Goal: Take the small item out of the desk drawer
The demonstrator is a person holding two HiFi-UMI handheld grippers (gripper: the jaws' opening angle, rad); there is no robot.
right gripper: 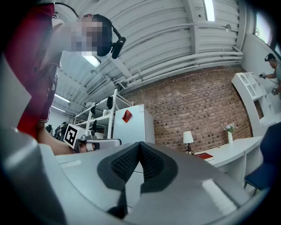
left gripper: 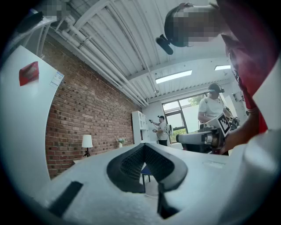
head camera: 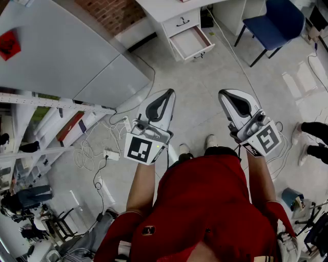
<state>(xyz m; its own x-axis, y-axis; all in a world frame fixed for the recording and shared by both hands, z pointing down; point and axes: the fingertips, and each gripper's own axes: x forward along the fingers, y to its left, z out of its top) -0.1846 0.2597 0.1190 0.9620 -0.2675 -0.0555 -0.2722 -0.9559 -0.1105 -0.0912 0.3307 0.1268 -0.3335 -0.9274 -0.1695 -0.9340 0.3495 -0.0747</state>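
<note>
In the head view the white desk (head camera: 169, 7) stands far ahead at the top, its lower drawer (head camera: 191, 42) pulled open. I cannot make out any small item inside it from here. Both grippers are held up in front of the person's red shirt, well short of the desk. The left gripper (head camera: 166, 93) has its jaws together with nothing between them, and its own view shows the tips (left gripper: 144, 145) meeting. The right gripper (head camera: 225, 93) is likewise shut and empty, with its jaw tips (right gripper: 139, 143) closed in its own view.
A blue chair (head camera: 277, 23) stands right of the desk. A big white cabinet (head camera: 61, 51) and metal shelving (head camera: 46, 107) line the left side. Cables and a power strip (head camera: 110, 153) lie on the floor. Another person's feet (head camera: 312, 140) are at the right edge.
</note>
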